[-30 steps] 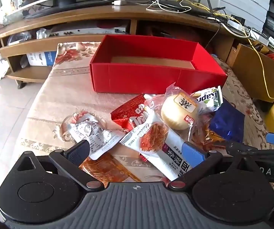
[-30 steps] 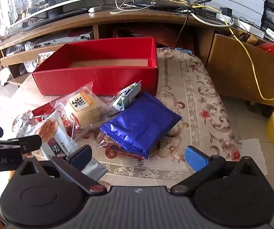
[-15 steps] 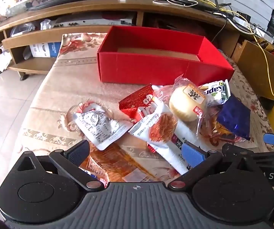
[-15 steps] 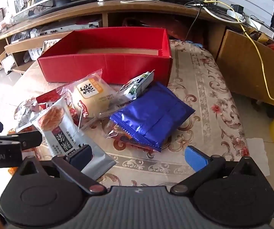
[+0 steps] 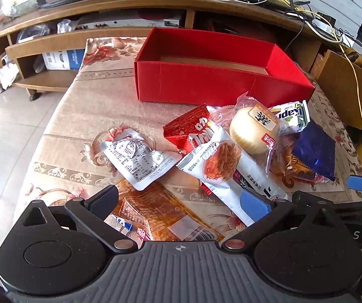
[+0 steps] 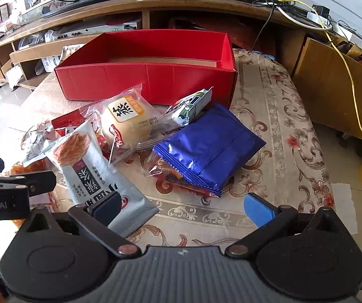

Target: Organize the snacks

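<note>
- Left tongs [image 5: 178, 199]: jaws spread wide, gripping nothing, held low over the near part of the counter [image 5: 92, 106]; an orange packet [image 5: 160, 212] lies between the fingers.
- Just ahead of the left tongs: a silver pouch [image 5: 136, 159] with its printed side up; bare patterned cloth runs from it to the counter's left edge, with tiled floor [image 5: 6, 131] beyond.
- By the left tongs' right finger: a long white noodle packet [image 5: 221, 166], overlapping a red packet [image 5: 188, 128].
- Right tongs [image 6: 181, 208]: jaws likewise wide apart and empty, level with the left tongs; the dark left finger covers the noodle packet's lower end, though contact cannot be told.
- Ahead of the right tongs: a blue foil packet [image 6: 211, 149] lying on an orange-red wrapper [image 6: 171, 176]; to its left a bun in clear wrap [image 6: 130, 121] and a green-and-white packet [image 6: 188, 106].
- Right of the blue packet: an uncluttered strip of cloth up to the counter's right edge.
- Farthest from both tongs: an open red box [image 6: 150, 80], its brown floor showing, near wall just behind the snack heap.
- Past the box: a wooden TV stand [image 5: 130, 7] carrying cables.
</note>
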Demonstrator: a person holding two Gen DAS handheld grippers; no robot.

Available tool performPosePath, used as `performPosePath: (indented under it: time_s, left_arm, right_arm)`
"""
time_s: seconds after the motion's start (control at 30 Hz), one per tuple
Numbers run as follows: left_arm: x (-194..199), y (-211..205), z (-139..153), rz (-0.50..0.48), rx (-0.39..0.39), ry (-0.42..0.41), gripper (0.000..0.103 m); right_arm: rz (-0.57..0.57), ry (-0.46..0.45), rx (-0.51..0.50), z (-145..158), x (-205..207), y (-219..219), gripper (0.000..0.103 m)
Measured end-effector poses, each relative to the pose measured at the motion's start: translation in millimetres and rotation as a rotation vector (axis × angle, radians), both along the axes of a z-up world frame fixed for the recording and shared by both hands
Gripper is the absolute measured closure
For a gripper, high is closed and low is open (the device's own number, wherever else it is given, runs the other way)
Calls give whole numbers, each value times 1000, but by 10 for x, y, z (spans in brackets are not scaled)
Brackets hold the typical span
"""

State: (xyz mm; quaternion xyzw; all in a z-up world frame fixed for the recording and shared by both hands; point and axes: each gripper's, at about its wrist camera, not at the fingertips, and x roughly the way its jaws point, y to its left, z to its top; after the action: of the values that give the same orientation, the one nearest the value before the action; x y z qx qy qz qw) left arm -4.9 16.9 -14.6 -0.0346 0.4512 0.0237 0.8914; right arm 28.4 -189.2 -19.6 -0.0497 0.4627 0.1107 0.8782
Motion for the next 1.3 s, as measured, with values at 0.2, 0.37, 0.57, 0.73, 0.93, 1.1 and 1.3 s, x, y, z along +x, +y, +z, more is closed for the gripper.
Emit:
performPosePath:
  time_s: [0.2,0.37,0.57,0.73,0.93,1.1,1.3]
  left_arm:
    - [-9,-9,-9,-6,8,3,0]
    - [-13,-14,-13,-7,10,2,0]
    - [-18,-14,-18,-7,11,2,0]
    - [-21,-19,-20,-6,13,1,0]
    - [-24,-23,-21,-7,14,1,0]
    - [-29,-30,-23,-7,15,1,0]
    - [-44,-38,-26,-7,18,5,0]
  right_arm:
    - [0,-2,1,5,7,1,0]
    - [1,-1,1,2,7,1,0]
    - [0,0,1,1,7,2,0]
    - [1,1,1,-12,3,7,0]
    - [2,4,-1,-26,-3,9,0]
    - [5,9,-3,-29,10,18,0]
    - [12,18,-8,-42,30,38,0]
